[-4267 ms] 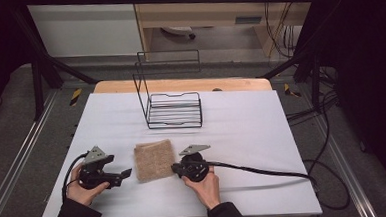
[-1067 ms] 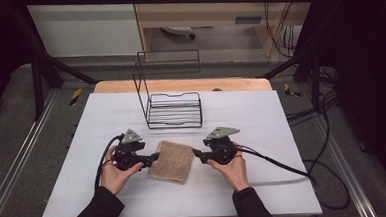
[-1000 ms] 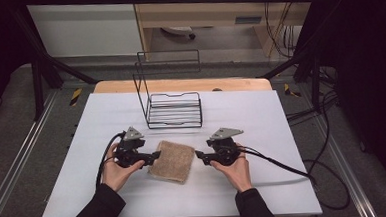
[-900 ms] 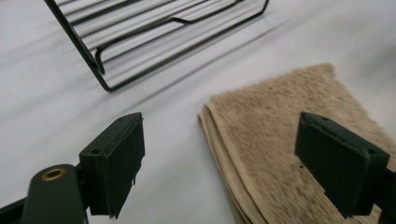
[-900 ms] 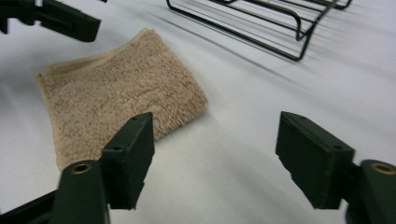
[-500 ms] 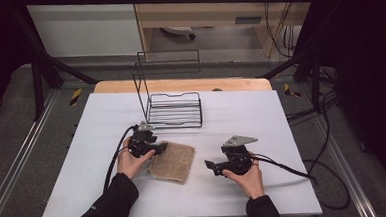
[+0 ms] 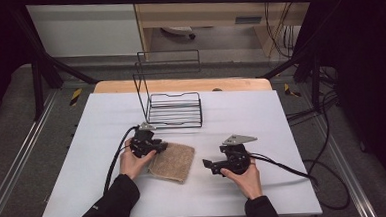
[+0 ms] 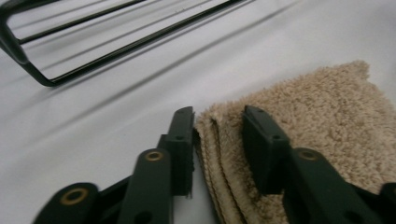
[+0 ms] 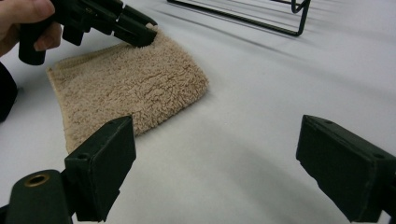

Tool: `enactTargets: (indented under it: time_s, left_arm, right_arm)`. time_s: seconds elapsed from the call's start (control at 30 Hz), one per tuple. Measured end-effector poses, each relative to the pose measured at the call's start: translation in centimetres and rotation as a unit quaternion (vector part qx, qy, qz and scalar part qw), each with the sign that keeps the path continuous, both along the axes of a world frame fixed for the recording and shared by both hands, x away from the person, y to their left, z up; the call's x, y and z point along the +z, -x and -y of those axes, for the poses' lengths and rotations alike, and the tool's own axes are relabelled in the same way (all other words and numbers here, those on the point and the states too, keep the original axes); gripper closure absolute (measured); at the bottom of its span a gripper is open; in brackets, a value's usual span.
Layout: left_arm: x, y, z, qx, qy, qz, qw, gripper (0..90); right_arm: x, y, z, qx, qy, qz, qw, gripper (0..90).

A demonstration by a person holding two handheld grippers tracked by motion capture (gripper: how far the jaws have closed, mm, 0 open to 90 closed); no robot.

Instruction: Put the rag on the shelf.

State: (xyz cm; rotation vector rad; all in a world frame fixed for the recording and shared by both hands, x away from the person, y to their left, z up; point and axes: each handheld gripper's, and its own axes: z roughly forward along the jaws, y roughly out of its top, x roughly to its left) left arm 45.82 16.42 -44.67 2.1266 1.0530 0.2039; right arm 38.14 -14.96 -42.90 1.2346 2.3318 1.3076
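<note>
The folded towel (image 7: 172, 161) lies on the table (image 7: 261, 115), in front of the wire rack (image 7: 175, 109). The left gripper (image 8: 218, 122) is set astride its stacked corner, jaws not fully pressed together. All layers should be caught before closing. The right gripper (image 9: 215, 154) is spread wide, holding nothing, apart from the towel. The layers under the corner are hidden.
</note>
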Motion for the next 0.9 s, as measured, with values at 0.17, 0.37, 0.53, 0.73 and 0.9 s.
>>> enactTargets:
  time_s: [0.17,0.37,0.53,0.73,0.9]
  left_arm:
    - [0.0,0.0,0.0,0.000,0.006,-0.008,0.9999,75.2]
    - [-0.1,0.1,0.1,-0.007,0.000,0.004,1.0000,77.1]
    - [-0.2,0.3,0.2,-0.013,-0.007,0.013,0.9998,77.4]
    - [-0.2,0.3,0.2,-0.014,-0.008,0.016,0.9997,77.3]
    - [-0.2,0.3,0.2,-0.014,-0.010,0.021,0.9996,77.3]
  right_arm:
    - [-0.1,-0.3,-0.3,-0.010,-0.012,-0.007,0.9999,10.2]
    - [-0.2,-1.2,-1.3,-0.031,-0.002,-0.016,0.9994,5.7]
    - [-0.1,-2.3,-3.2,-0.040,-0.003,-0.012,0.9991,4.4]
    - [-0.5,-3.8,-5.4,-0.052,0.008,-0.015,0.9985,19.4]
    - [-1.5,-4.4,-6.0,-0.064,0.006,-0.031,0.9975,36.7]
